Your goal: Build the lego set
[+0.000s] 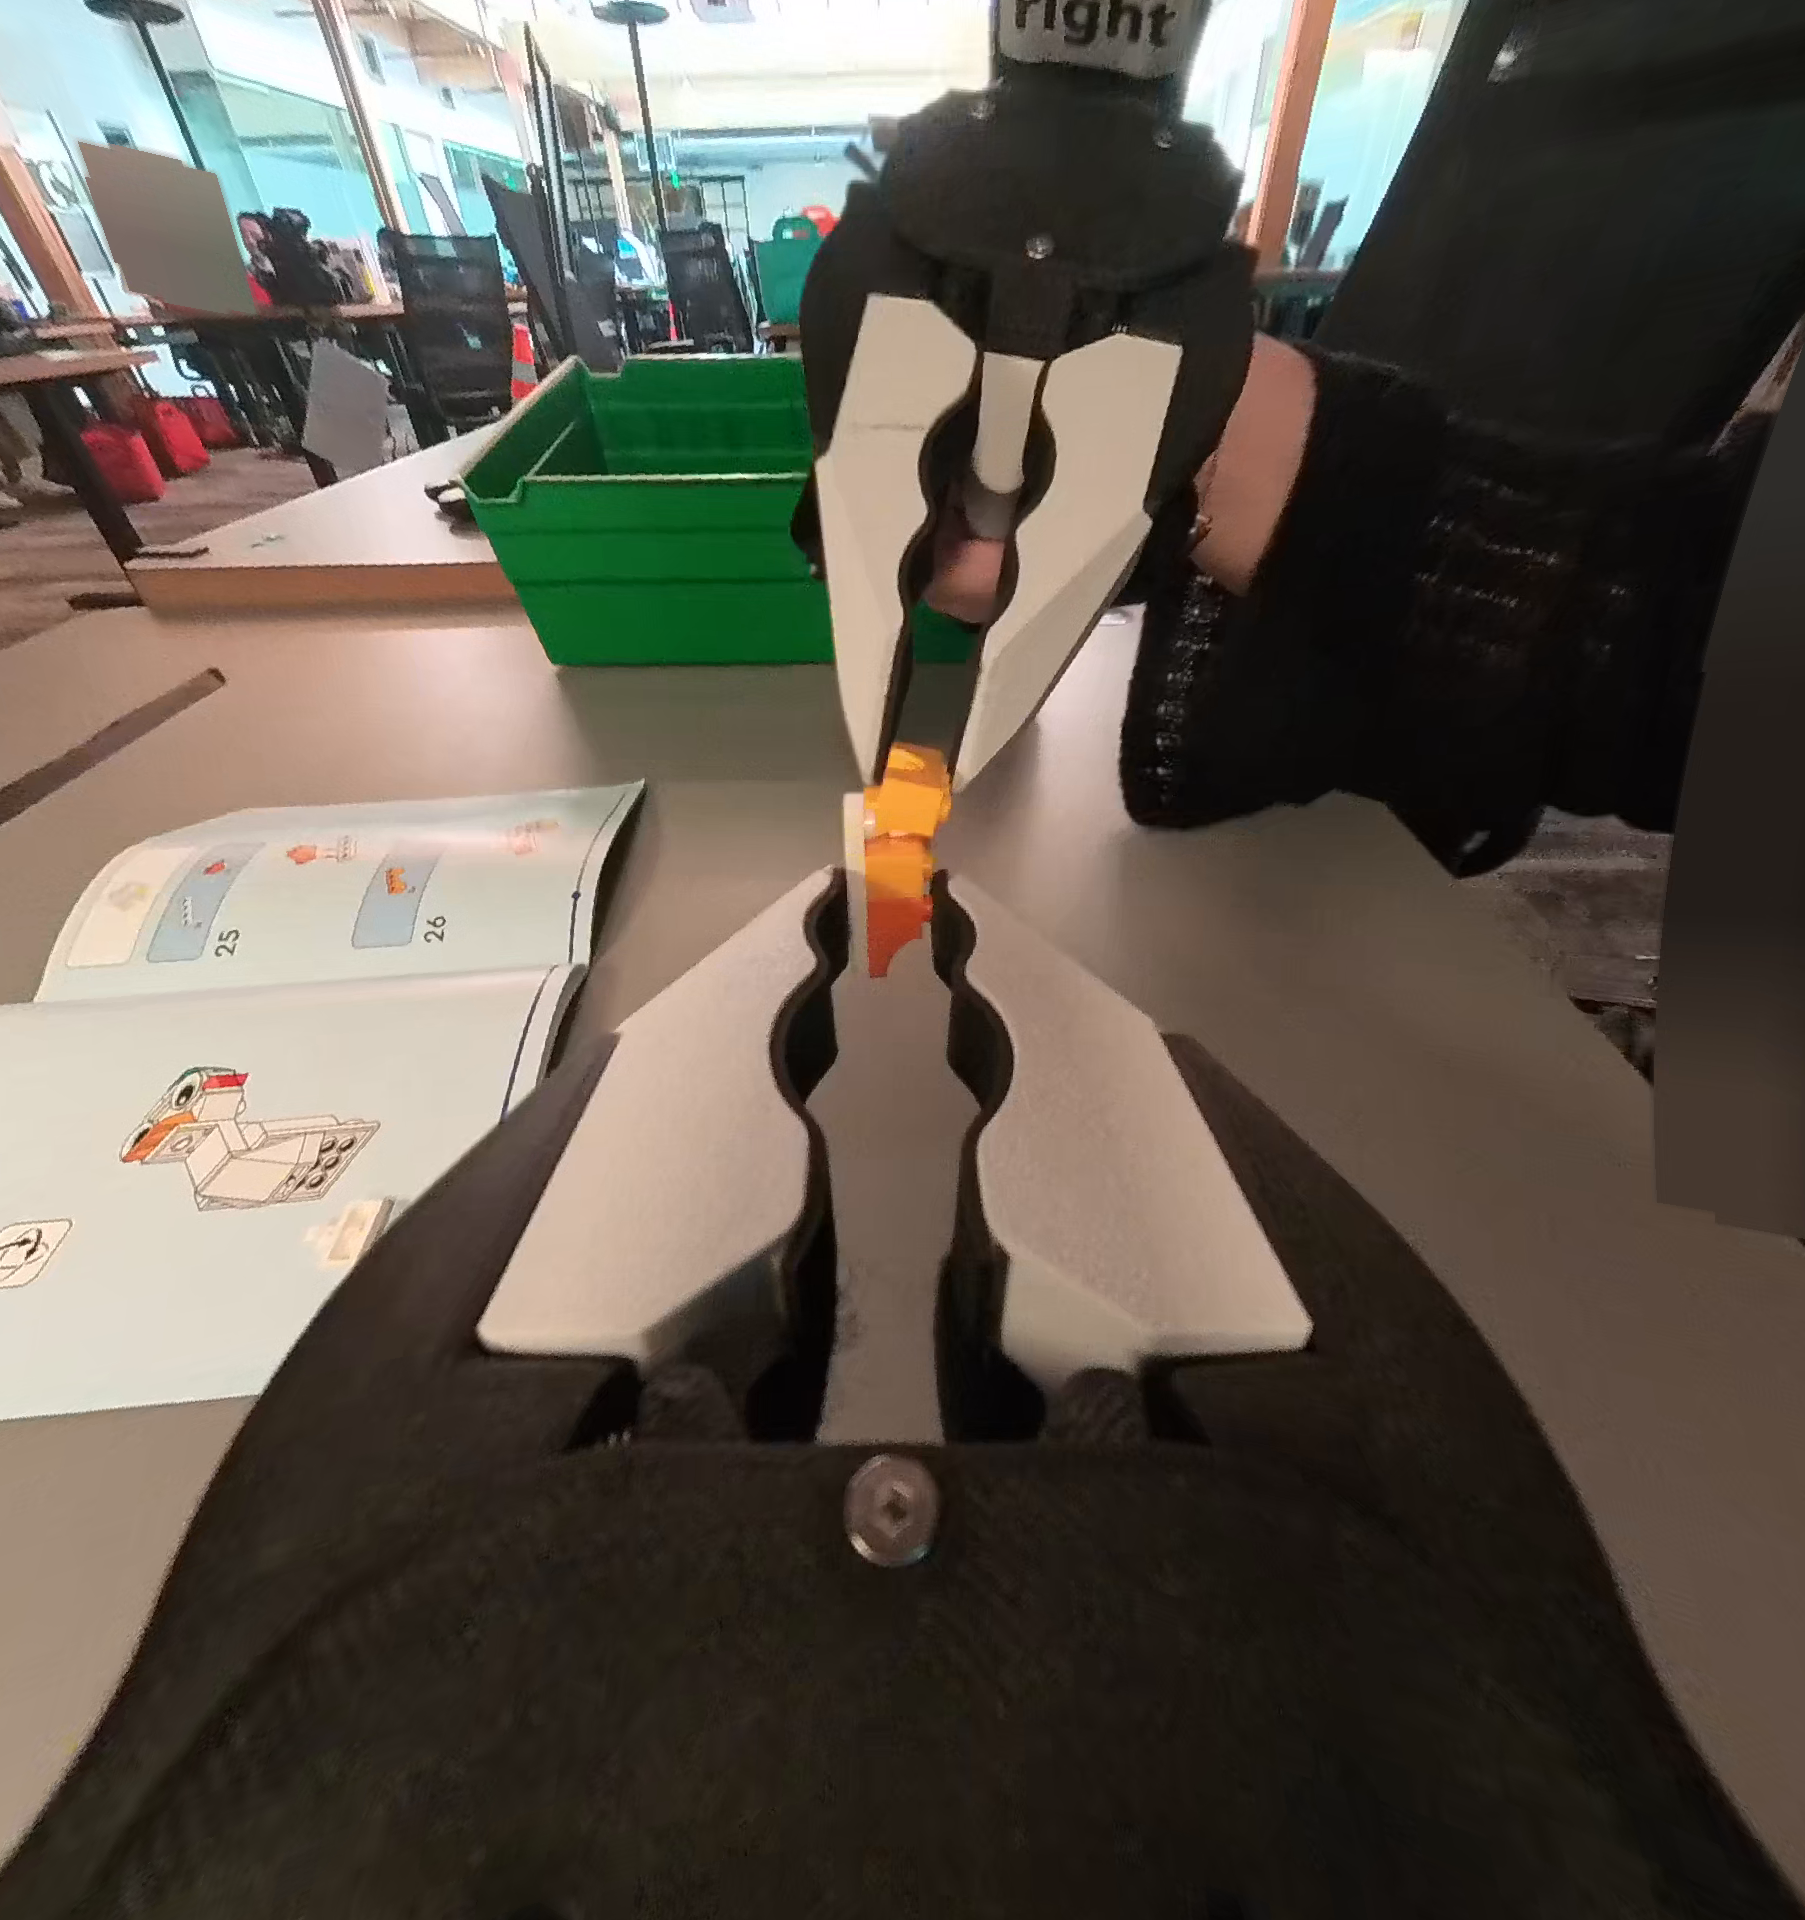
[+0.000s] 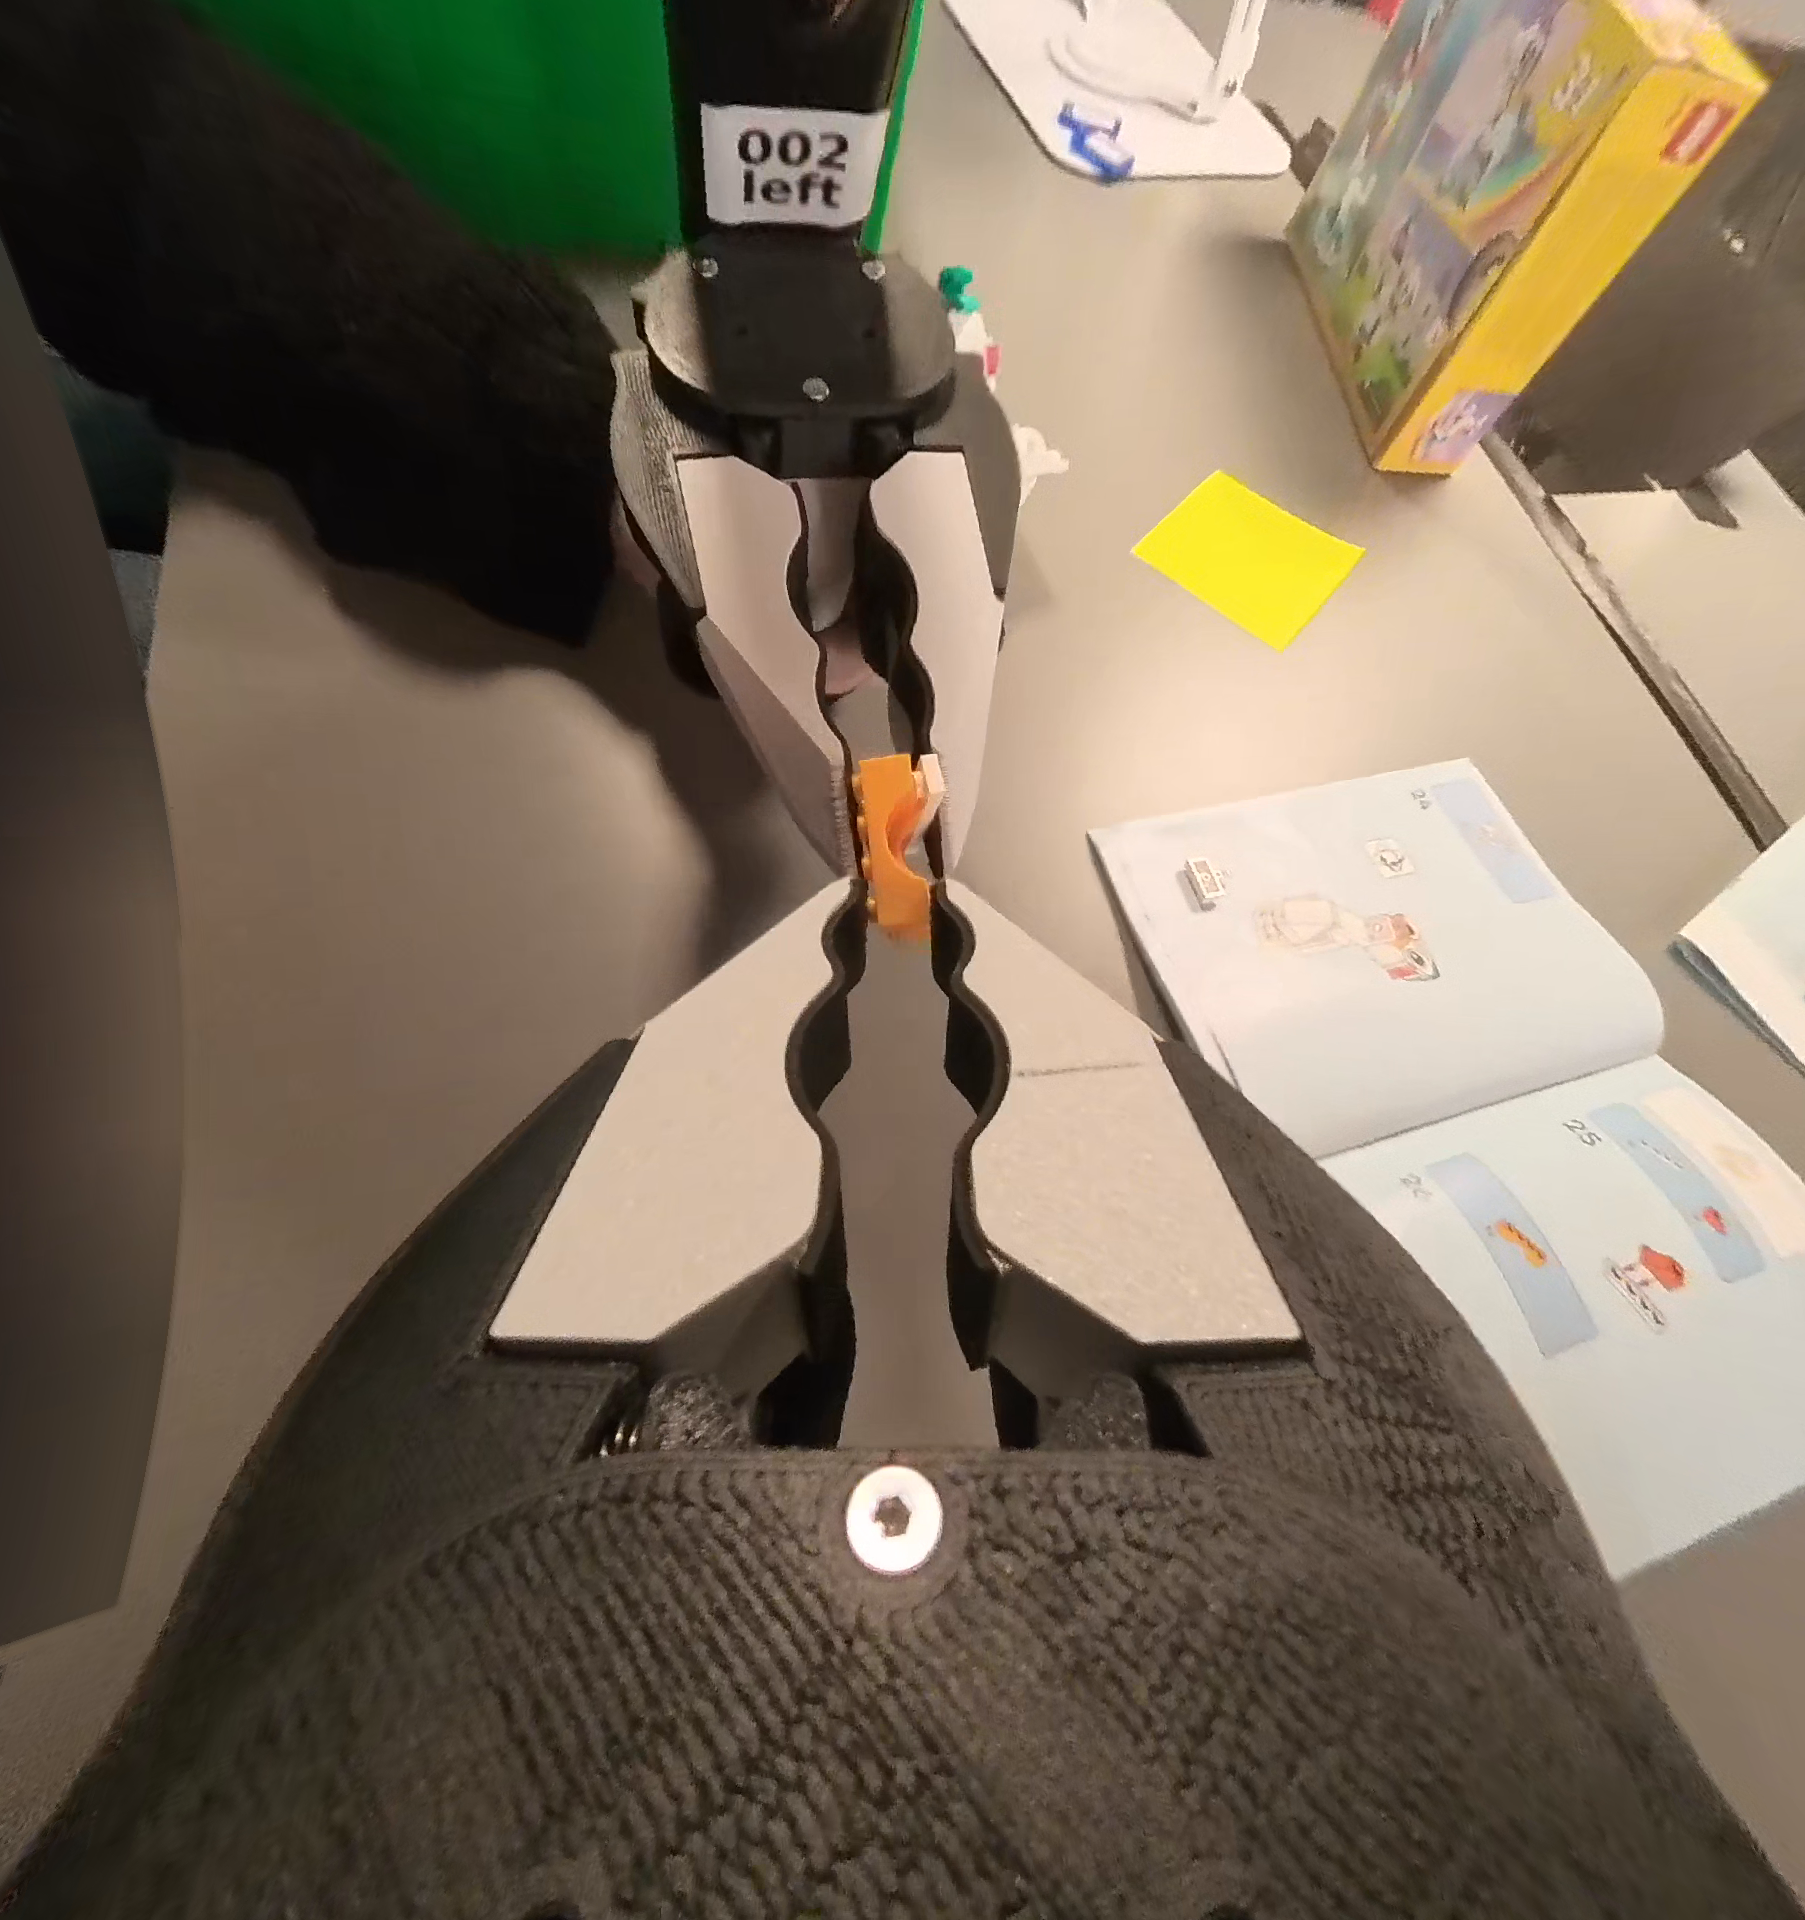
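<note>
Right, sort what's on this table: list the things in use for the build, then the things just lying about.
In use:
left hand-held gripper
right hand-held gripper
orange lego piece held between both
open instruction booklet

Lying about:
green bin
yellow sticky note
lego box

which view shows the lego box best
The right wrist view: the yellow lego box stands at upper right on the grey table, beyond a yellow sticky note, its illustrated front and side visible. The left wrist view does not show it at all.
</note>
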Motion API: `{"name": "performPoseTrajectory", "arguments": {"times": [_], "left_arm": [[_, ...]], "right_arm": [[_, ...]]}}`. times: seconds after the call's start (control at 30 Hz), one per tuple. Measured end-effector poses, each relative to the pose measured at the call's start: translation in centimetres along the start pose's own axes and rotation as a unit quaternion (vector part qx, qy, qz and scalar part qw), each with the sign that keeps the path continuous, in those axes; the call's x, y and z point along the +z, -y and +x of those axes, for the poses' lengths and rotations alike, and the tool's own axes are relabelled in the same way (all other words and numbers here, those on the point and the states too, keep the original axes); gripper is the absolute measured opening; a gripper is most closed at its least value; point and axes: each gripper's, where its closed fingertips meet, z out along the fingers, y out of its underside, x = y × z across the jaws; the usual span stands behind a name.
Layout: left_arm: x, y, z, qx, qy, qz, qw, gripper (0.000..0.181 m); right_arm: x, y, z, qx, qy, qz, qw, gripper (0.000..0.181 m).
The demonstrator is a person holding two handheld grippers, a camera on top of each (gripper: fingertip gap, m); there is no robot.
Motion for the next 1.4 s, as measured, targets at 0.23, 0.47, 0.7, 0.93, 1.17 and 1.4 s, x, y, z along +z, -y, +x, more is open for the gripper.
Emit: {"name": "performPoseTrajectory", "arguments": {"times": [0.23, 0.47, 0.7, 0.93, 1.17, 1.4], "left_arm": [[-0.18, 0.38, 0.21, -0.001, -0.006, 0.016, 1.0, 0.014], [-0.26, 0.64, 0.57, -0.013, -0.027, 0.025, 0.999, 0.014], [-0.3, 0.89, 0.85, -0.009, -0.034, 0.035, 0.999, 0.014], [-0.33, 0.94, 0.72, -0.011, -0.03, 0.037, 0.999, 0.014], [-0.36, 0.95, 0.65, -0.013, -0.029, 0.038, 0.999, 0.014], [-0.4, 0.96, 0.58, -0.018, -0.031, 0.039, 0.999, 0.014]], "right_arm": [[-0.29, 0.11, -0.19, 0.006, -0.007, -0.047, 0.999, 0.01], [-0.17, 0.55, -0.35, -0.013, -0.006, -0.078, 0.997, 0.01], [-0.02, 0.79, -0.21, -0.02, -0.003, -0.101, 0.995, 0.012], [-0.02, 0.59, -0.09, -0.003, -0.005, -0.101, 0.995, 0.012], [-0.09, 0.61, -0.06, 0.0, -0.012, -0.098, 0.995, 0.011], [-0.23, 0.65, 0.06, 0.002, -0.016, -0.095, 0.995, 0.011]]}}
